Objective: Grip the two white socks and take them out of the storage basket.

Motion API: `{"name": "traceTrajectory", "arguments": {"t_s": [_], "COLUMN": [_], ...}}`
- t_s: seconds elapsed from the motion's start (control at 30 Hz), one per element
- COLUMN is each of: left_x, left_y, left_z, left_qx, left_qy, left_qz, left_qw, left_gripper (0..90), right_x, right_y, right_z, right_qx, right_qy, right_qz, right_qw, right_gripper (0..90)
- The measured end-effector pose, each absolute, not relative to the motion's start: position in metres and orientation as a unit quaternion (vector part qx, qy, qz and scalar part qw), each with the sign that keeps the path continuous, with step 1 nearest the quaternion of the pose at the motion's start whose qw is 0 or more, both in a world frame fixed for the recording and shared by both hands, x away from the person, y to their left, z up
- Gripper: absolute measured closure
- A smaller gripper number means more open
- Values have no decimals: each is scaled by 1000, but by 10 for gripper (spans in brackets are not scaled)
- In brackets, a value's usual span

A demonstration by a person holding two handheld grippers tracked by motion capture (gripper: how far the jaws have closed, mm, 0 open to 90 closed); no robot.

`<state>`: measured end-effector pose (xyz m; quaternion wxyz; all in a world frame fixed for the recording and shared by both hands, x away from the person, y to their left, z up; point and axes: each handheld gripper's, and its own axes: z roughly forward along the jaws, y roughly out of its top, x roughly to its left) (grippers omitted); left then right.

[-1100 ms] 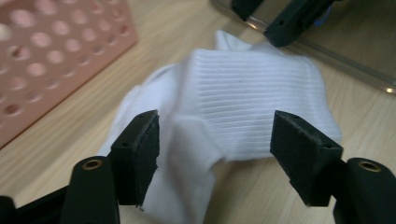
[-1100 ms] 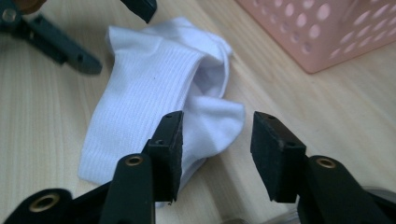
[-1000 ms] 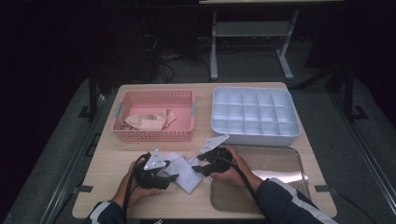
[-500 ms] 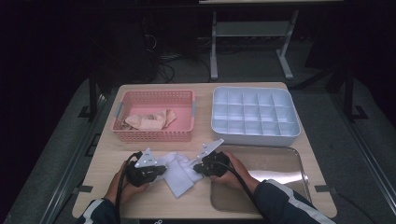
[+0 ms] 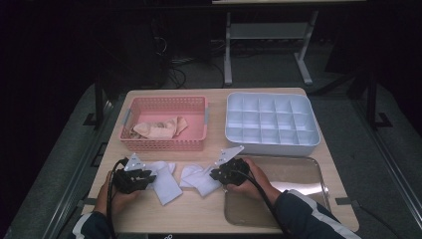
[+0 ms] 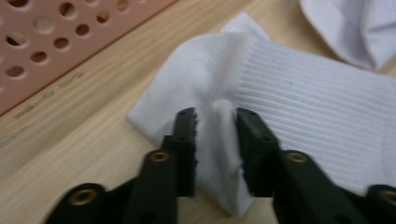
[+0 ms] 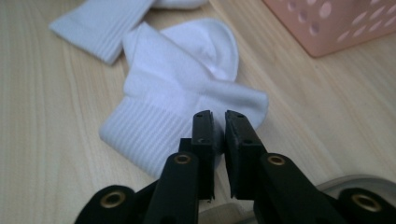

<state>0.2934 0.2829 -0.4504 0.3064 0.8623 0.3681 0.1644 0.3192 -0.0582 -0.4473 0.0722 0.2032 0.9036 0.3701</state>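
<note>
Jaws of the left gripper (image 6: pixel 215 140) and right gripper (image 7: pixel 218 140) are pinched on white socks (image 6: pixel 299 93), lower centre; pairing is called for next.

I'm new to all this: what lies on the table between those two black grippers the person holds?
In the high view, two white socks: one by the left gripper, whose jaws hold a fold of it, the other by the right gripper.

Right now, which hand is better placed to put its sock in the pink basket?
Left: the left gripper, whose jaws have just been opening around a fold of its sock, sits nearest the pink basket.
</note>
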Motion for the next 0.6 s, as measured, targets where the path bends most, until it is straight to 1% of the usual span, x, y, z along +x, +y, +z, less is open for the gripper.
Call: {"name": "traceTrajectory", "arguments": {"t_s": [0.03,0.07,0.1,0.17,0.2,0.27,0.33,0.4,0.47,0.53,0.6], "left_x": [293,293,292,290,289,288,290,294,301,311,320], "left_y": [283,282,281,278,275,263,250,232,218,207,199], "left_z": [-449,-447,-445,-440,-438,-432,-427,-426,-428,-433,-438], "left_qx": [858,854,851,846,842,842,843,850,858,863,866], "left_qy": [372,374,373,370,373,361,352,337,328,327,332], "left_qz": [167,167,169,170,169,170,168,169,164,161,155], "left_qw": [313,321,328,344,351,365,369,369,360,350,341], "left_gripper": [635,569,526,490,459,440,427,429,441,443,472], "right_x": [320,318,317,314,311,307,302,301,301,299,299], "right_y": [-59,-58,-58,-55,-52,-46,-41,-37,-34,-32,-33], "right_z": [-446,-443,-442,-439,-440,-443,-446,-450,-455,-457,-459], "right_qx": [197,205,201,193,187,171,159,141,143,154,143], "right_qy": [902,898,897,898,901,908,914,918,923,924,925], "right_qz": [375,380,384,387,385,378,369,366,353,347,348], "right_qw": [78,80,85,78,76,67,62,59,61,52,59], "right_gripper": [771,716,705,629,562,539,499,475,478,502,563]}}
